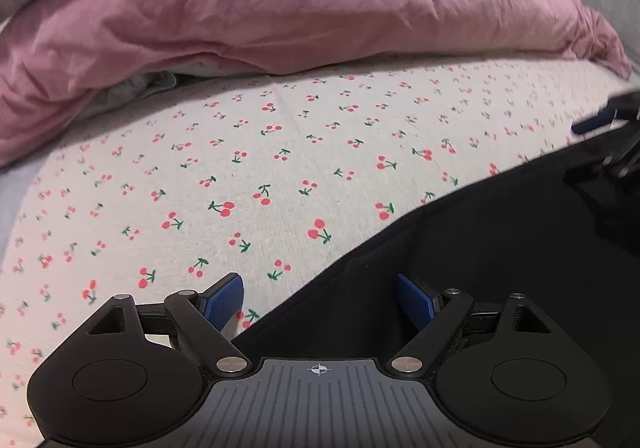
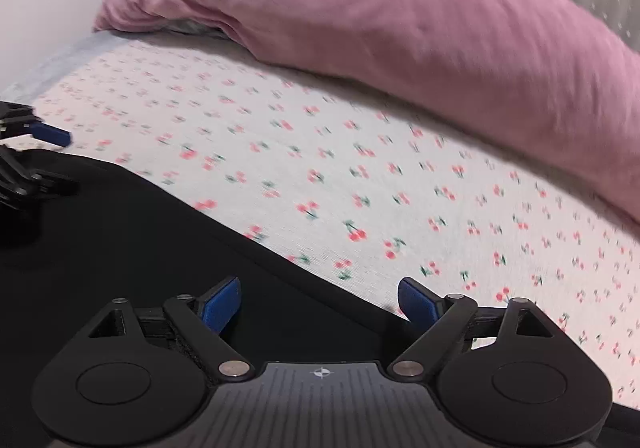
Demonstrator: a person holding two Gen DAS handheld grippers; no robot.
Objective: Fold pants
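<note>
While you hover: both tools sit low over the bed.
Left gripper (image 1: 320, 300): your jaws spread wide, holding nothing.
Right gripper (image 2: 320, 302): likewise wide apart, empty.
Pants (image 1: 480, 268): black, flat on the cherry-print sheet (image 1: 260, 168), under both grippers.
Pink duvet (image 2: 400, 28): bunched beyond.

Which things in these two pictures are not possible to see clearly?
- Black pants: shape and fold lost in dark cloth, cut by the frame, both views.
- Under the pink duvet: grey item mostly hidden, left view.
- Cherry sheet: motion-blurred, right view.
- Right claw: at the edge, partly seen.
</note>
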